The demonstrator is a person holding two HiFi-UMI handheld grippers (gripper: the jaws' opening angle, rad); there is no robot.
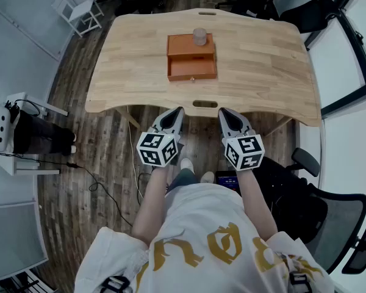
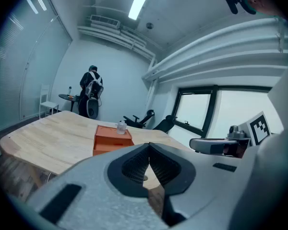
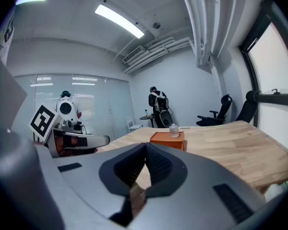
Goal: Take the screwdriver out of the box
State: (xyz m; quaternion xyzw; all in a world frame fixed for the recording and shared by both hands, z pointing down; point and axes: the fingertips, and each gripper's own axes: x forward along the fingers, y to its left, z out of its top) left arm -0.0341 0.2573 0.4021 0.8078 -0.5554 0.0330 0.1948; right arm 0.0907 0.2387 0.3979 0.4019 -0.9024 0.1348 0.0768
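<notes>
An orange box (image 1: 191, 57) with a drawer and a small knob on its near side stands in the middle of the wooden table (image 1: 262, 72). A small clear jar (image 1: 199, 36) sits on the box's top. No screwdriver shows in any view. My left gripper (image 1: 178, 110) and right gripper (image 1: 222, 111) hover side by side just short of the table's near edge, well apart from the box. Both are shut with nothing between the jaws. The left gripper view looks past its shut tips (image 2: 149, 145) to the box (image 2: 112, 138). The right gripper view does the same (image 3: 145, 145), box (image 3: 168, 139) ahead.
The table's near edge has a slot cut-out (image 1: 205, 104). A black office chair (image 1: 329, 218) stands at my right, and a white machine (image 1: 0, 127) with cables is on the floor at left. A white chair (image 1: 79, 11) stands at the far left. A person (image 2: 91, 92) stands beyond the table.
</notes>
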